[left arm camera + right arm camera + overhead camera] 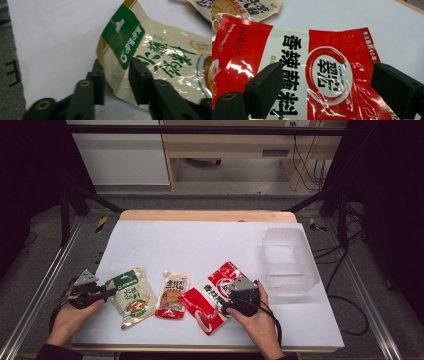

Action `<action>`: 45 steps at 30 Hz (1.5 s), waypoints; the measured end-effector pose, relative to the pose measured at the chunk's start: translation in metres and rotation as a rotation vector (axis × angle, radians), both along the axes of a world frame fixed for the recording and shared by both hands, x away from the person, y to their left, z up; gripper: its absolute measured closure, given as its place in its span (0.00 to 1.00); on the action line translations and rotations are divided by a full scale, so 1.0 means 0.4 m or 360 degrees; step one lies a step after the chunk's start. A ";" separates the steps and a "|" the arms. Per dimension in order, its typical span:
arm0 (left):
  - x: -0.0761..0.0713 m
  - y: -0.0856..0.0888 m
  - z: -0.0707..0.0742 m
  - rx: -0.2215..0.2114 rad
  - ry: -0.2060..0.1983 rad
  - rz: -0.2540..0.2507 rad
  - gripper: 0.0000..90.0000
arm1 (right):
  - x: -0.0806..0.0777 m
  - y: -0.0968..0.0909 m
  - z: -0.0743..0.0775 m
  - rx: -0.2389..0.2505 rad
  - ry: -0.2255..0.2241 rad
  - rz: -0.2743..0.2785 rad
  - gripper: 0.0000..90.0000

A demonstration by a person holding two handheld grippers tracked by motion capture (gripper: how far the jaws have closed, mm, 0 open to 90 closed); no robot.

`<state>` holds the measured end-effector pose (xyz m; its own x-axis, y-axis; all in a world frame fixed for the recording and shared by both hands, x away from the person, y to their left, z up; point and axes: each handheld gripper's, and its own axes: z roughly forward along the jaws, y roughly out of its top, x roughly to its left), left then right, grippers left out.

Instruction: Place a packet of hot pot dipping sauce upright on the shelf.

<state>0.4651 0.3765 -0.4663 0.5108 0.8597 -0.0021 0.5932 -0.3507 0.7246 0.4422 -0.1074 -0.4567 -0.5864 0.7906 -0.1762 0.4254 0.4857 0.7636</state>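
A beige pouch with a green header (132,296) (160,50) lies at the front left of the white table top (200,240). My left gripper (111,292) (116,82) is open at the pouch's left edge, one jaw over the pouch and the other beside it, so the edge runs between them. A red and white pouch (210,300) (294,45) lies at the front right. My right gripper (226,295) (324,87) hovers low over it with its jaws wide apart and open, holding nothing.
A small spouted sauce pouch (171,295) (254,10) (202,7) lies between the two big pouches. A clear plastic tub (290,262) stands at the right side of the table. The far half of the white top is bare.
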 end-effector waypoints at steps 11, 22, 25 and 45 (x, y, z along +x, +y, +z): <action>-0.031 -0.020 0.081 0.0056 -0.0167 -0.0113 1.00 | -0.008 0.000 0.008 -0.0008 -0.0037 0.0001 0.13; -0.096 -0.081 0.246 0.0099 -0.0325 -0.0341 1.00 | -0.013 0.040 0.072 -0.0039 0.0040 0.0218 0.07; -0.114 -0.109 0.295 0.0120 -0.0363 -0.0434 1.00 | -0.010 0.046 0.096 -0.0061 0.0038 0.0286 0.07; -0.053 -0.232 0.439 0.0301 -0.0442 -0.0640 1.00 | 0.051 0.115 0.235 -0.0336 0.0260 0.0618 0.23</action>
